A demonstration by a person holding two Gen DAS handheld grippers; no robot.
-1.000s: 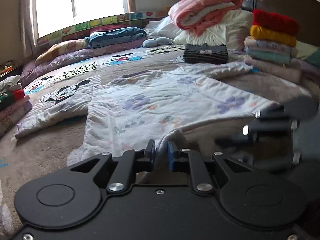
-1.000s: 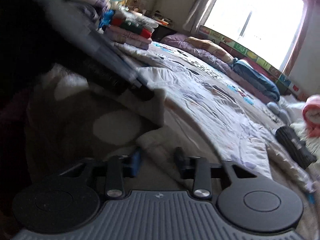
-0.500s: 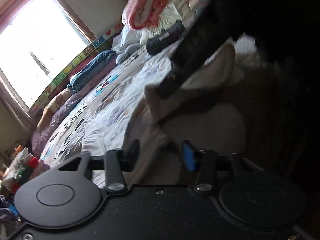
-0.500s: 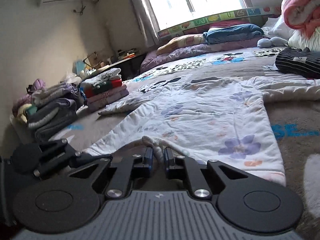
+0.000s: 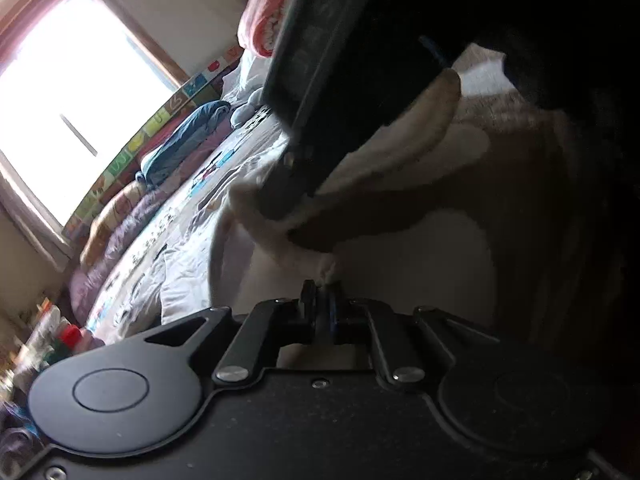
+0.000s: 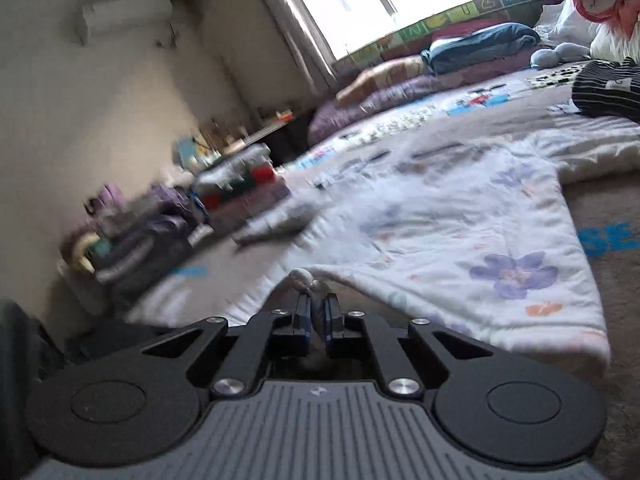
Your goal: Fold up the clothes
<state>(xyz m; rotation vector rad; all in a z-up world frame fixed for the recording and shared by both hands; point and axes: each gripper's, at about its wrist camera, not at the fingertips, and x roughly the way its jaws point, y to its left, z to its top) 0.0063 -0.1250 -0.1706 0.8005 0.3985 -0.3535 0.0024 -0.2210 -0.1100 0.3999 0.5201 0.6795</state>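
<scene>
Floral garment (image 6: 460,216) lies spread flat on the bed (image 6: 608,200), and I have both grippers at its near hem. From my right wrist camera its long axis runs away from the fingers toward the far side, with 1 sleeve reaching off to the right near a dark striped folded item (image 6: 604,88). A stack of folded clothes (image 6: 240,192) sits well apart on the left, blurred.

My right gripper (image 6: 315,308) has its jaws drawn together on a small bunch of the white hem, which pokes up just past the blue pads. My left gripper (image 5: 320,300) is likewise pinched on a little tuft of pale fabric at its tips. In that tilted left view, the other handheld gripper body looms dark across the upper right, and I cannot tell exactly how far apart the 2 pinch points sit along the hem.

I judge the coming move turns on this: the whole garment lies ahead of both sets of fingers, so carrying the hem forward over the body toward the collar would fold it in half. Neither hand looks clearly nearer. The thin pinches could slip if I pull unevenly.
</scene>
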